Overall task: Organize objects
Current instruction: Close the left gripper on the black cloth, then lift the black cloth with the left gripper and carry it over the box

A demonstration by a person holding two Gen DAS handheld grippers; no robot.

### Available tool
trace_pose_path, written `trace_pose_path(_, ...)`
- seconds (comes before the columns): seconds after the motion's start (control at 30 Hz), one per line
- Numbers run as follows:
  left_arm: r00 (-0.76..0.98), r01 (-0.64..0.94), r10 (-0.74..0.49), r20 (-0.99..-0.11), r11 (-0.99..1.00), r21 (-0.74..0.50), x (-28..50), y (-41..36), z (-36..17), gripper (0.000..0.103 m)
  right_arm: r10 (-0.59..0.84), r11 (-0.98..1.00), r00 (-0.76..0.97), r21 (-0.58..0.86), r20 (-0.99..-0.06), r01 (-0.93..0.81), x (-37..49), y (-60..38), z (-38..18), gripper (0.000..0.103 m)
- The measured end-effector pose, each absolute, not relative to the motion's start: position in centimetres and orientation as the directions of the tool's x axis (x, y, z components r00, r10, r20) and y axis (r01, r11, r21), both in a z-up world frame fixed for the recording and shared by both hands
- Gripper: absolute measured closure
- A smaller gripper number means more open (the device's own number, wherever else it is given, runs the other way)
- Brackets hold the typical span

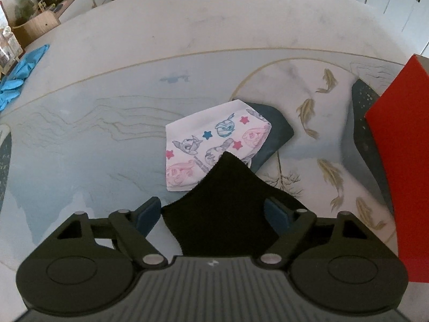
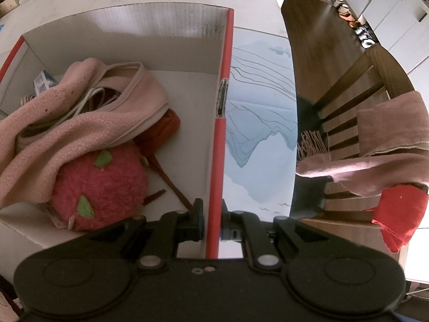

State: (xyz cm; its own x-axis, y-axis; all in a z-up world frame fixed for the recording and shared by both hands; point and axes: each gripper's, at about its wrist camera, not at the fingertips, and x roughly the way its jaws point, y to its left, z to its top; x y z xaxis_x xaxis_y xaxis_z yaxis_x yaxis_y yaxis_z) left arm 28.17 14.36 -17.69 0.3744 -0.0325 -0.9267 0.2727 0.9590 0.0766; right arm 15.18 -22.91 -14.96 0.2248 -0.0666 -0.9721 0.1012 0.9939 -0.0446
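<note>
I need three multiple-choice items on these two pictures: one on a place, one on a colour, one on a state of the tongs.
1. Where does the cartoon-print cloth lie?
A. in the box
B. on the table mat
C. on a chair

2. What colour is the cloth between the left tongs?
A. black
B. pink
C. blue

3. What do the right tongs do?
A. hang open in the air
B. hold the pink plush
C. clamp the red box wall

Answers: 1 B, it rests flat on the painted mat; 2 A, the black cloth lies between the fingers; 3 C, one finger stands on each side of the wall.
</note>
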Motion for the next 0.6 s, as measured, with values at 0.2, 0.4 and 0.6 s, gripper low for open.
trace_pose_path(0.2, 0.365, 0.287, -0.068, -0.928, 0.957, 0.043, 27.7, 14.1, -17.4, 0.051, -0.066, 0.994, 0.225, -0.043, -0.972, 0.103, 15.2, -22.9, -14.9, 0.094)
trace_pose_path(0.4, 0.385, 0.308, -0.069, -0.921, 0.95, 0.057, 26.7, 13.8, -16.8, 0.091, -0.062, 0.994, 0.229, -0.039, -0.972, 0.105, 15.2, -22.9, -14.9, 0.094)
trace_pose_path(0.6, 0.401, 0.314, -0.152, -0.903, 0.949, -0.02, 25.4, 14.6, -14.6, 0.098, -0.06, 0.994, 0.232, -0.036, -0.971, 0.105, 15.2, -23.0, -14.9, 0.094)
